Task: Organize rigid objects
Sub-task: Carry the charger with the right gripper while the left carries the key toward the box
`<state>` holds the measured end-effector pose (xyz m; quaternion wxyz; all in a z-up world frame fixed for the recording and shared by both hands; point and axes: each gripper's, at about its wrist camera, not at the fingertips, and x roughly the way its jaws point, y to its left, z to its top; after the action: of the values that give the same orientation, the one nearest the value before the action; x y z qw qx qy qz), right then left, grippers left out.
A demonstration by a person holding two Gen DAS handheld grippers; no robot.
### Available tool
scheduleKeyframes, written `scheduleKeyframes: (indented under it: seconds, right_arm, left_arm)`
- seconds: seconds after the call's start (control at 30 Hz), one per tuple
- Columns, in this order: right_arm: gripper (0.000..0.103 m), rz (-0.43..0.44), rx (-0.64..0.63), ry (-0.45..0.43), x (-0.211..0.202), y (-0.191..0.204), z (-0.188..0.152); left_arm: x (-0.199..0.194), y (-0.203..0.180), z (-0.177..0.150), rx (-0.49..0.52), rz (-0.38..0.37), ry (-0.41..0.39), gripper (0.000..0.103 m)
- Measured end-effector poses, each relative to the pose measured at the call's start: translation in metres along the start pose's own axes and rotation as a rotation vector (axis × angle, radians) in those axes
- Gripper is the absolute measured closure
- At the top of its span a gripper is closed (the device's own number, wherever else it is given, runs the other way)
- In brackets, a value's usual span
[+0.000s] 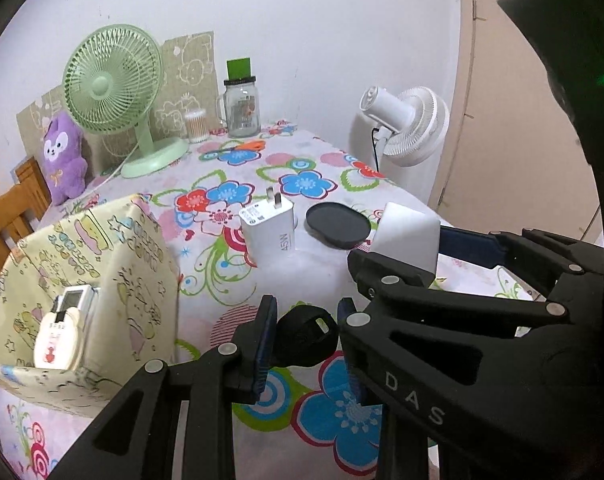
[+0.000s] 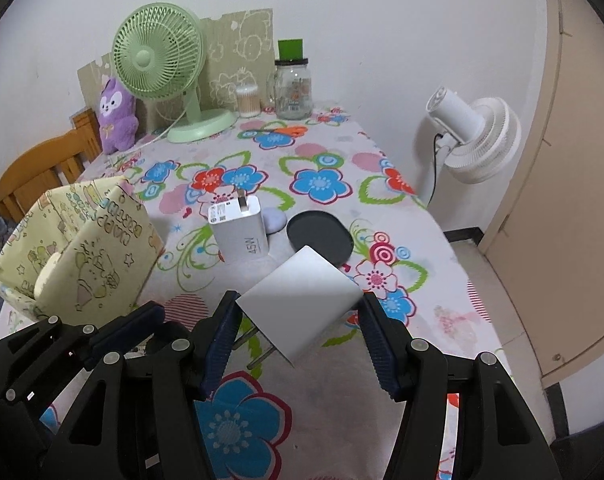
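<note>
My left gripper [image 1: 307, 338] is shut on a small round black object [image 1: 307, 336] held just above the flowered tablecloth. My right gripper [image 2: 298, 332] is shut on a white charger block [image 2: 302, 294] with its prongs pointing down-left; it also shows in the left wrist view [image 1: 408, 240]. A second white 45W charger [image 2: 240, 230] stands on the table, also in the left wrist view [image 1: 270, 232]. A black oval disc [image 2: 320, 238] lies to its right. A yellow patterned fabric box [image 1: 102, 280] stands at the left and holds a white device [image 1: 64, 328].
At the back stand a green desk fan [image 2: 160, 56], a purple plush [image 2: 116, 114], a cotton-swab tub [image 2: 249, 100] and a glass jar [image 2: 293, 88]. A white floor fan [image 2: 478, 138] stands off the table's right edge. A wooden chair [image 2: 34, 176] is at the left.
</note>
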<state>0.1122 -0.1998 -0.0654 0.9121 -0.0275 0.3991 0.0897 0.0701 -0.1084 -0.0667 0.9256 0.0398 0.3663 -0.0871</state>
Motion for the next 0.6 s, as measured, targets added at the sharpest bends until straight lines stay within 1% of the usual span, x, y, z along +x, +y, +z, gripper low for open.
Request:
scheduleKeyframes:
  seconds: [0.4,0.6]
  right_arm:
    - [0.04,-0.012,-0.008,-0.076,-0.041,0.009,0.012]
    - [0.04,-0.01,-0.013,-0.093,-0.053,0.013,0.018]
  left_arm:
    - [-0.036,0.001,0.014,0.019,0.013,-0.061,0.072]
    - [-0.046,0.004,0.019,0.021,0.016,-0.067,0.072]
